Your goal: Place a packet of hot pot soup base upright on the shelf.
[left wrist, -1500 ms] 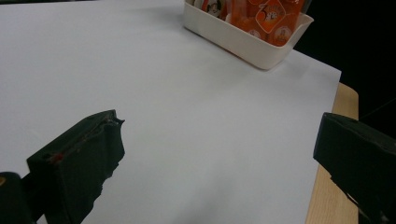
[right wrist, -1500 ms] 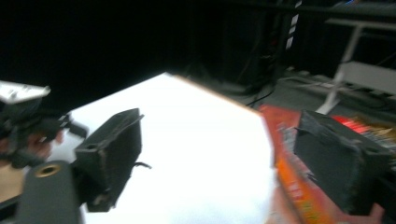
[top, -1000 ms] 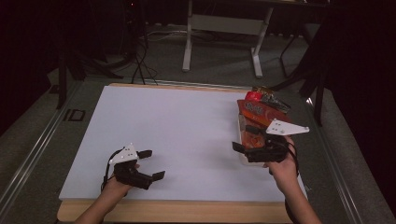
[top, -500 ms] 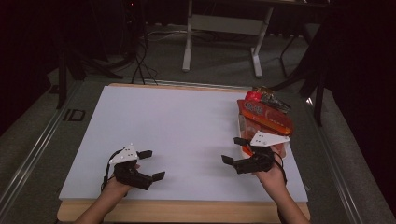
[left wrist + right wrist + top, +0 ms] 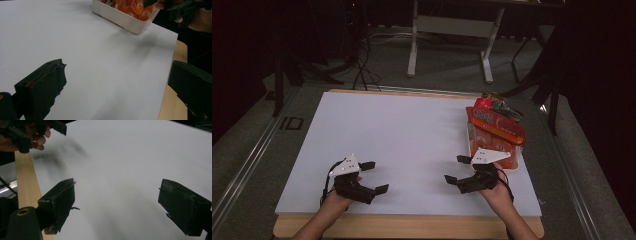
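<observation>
My left gripper (image 5: 374,176) rests near the front left of the white board (image 5: 412,135), jaws wide apart and empty; in the left gripper view (image 5: 117,87) only bare board lies between them. My right gripper (image 5: 457,169) hovers at the front right, open and empty, pointing left, just in front of a white tray (image 5: 472,142) of orange snack packets (image 5: 494,125). The right gripper view (image 5: 116,205) looks across bare board toward the other hand (image 5: 37,140). The tray (image 5: 120,17) with its orange packets (image 5: 132,6) sits far off in the left gripper view.
A red and dark wrapper (image 5: 494,105) pokes up at the tray's far end. The board's wooden front edge (image 5: 412,225) runs beneath both hands. Beyond the table stand a white frame's legs (image 5: 449,45) and cables (image 5: 362,65) on the floor.
My right gripper has drawn back from the tray, moving left and toward the front edge, and turned to point left. The left gripper has stayed put.
</observation>
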A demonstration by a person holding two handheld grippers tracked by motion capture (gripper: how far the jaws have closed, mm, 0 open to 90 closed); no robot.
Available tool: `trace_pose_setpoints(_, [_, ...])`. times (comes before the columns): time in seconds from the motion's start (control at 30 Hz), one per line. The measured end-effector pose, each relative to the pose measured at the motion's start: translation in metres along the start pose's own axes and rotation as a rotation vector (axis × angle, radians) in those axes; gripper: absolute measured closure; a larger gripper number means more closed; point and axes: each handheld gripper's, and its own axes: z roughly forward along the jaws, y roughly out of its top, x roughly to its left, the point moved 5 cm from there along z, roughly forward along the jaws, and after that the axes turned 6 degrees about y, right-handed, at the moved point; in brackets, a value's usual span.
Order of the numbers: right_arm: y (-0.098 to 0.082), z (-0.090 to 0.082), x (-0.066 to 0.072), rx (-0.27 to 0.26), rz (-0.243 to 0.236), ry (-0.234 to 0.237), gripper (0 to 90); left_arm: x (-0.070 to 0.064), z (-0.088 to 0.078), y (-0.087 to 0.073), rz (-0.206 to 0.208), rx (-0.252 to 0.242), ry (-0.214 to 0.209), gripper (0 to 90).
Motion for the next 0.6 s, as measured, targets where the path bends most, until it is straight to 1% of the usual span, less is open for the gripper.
trace_pose_setpoints(0.13, [-0.010, 0.004, 0.001, 0.024, 0.011, 0.007, 13.8, -0.001, 0.000, 0.000, 0.004, -0.002, 0.001, 0.8])
trace_pose_setpoints(0.3, [-0.015, 0.004, 0.000, 0.034, 0.009, 0.001, 13.8, -0.002, 0.001, 0.000, 0.011, 0.003, 0.000, 0.8])
trace_pose_setpoints(0.43, [-0.016, 0.004, -0.002, 0.030, 0.011, -0.005, 13.8, -0.003, 0.001, -0.001, 0.015, 0.006, -0.003, 0.8])
trace_pose_setpoints(0.5, [-0.017, 0.004, -0.003, 0.027, 0.006, -0.013, 13.8, -0.003, 0.001, -0.002, 0.016, 0.004, -0.003, 0.9])
trace_pose_setpoints(0.6, [-0.018, 0.004, -0.006, 0.026, 0.011, -0.022, 13.8, -0.002, 0.002, -0.002, 0.016, 0.004, 0.001, 0.9])
